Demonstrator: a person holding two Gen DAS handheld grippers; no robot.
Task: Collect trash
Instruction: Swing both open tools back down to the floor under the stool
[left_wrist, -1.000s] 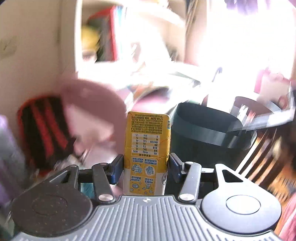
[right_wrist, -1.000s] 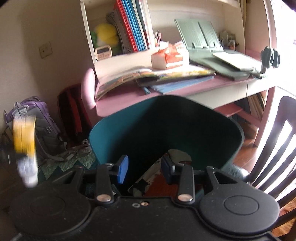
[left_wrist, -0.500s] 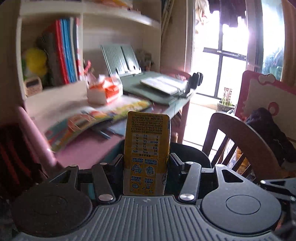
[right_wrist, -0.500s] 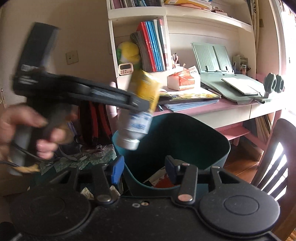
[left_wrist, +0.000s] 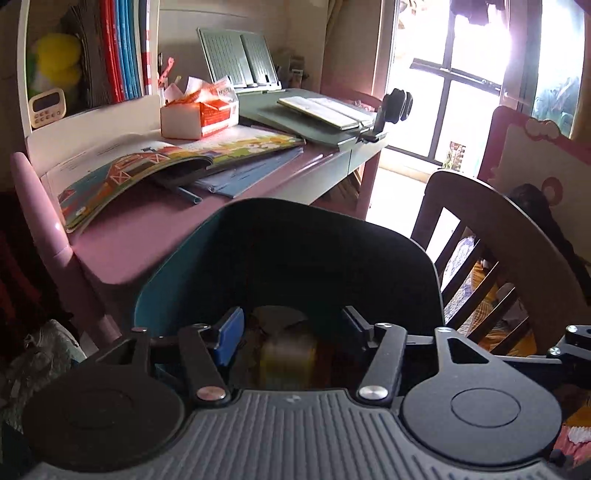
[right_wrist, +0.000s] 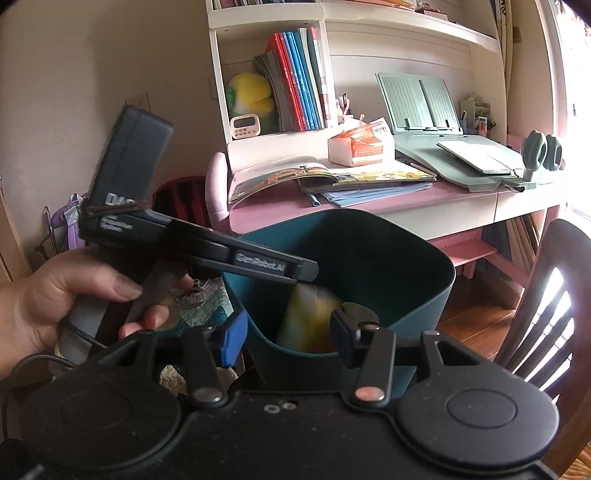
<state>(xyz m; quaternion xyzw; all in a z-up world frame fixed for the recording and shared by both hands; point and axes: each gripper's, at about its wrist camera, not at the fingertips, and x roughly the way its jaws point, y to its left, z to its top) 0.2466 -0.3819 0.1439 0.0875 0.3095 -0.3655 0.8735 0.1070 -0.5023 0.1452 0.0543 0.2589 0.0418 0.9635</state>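
We see our left gripper (left_wrist: 291, 328) over the teal bin (left_wrist: 177, 280), its jaws opening; the yellow carton (left_wrist: 288, 356) (a blur) is free of them, inside the bin. Our right gripper (right_wrist: 288, 332) is open, holding nothing.

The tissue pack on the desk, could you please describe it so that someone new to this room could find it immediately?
Start at the pink desk under the white bookshelf. Behind the open picture book lying on it, beside the green book stand, sits the tissue pack. It is the only white and orange soft packet there, with paper sticking out of its top.
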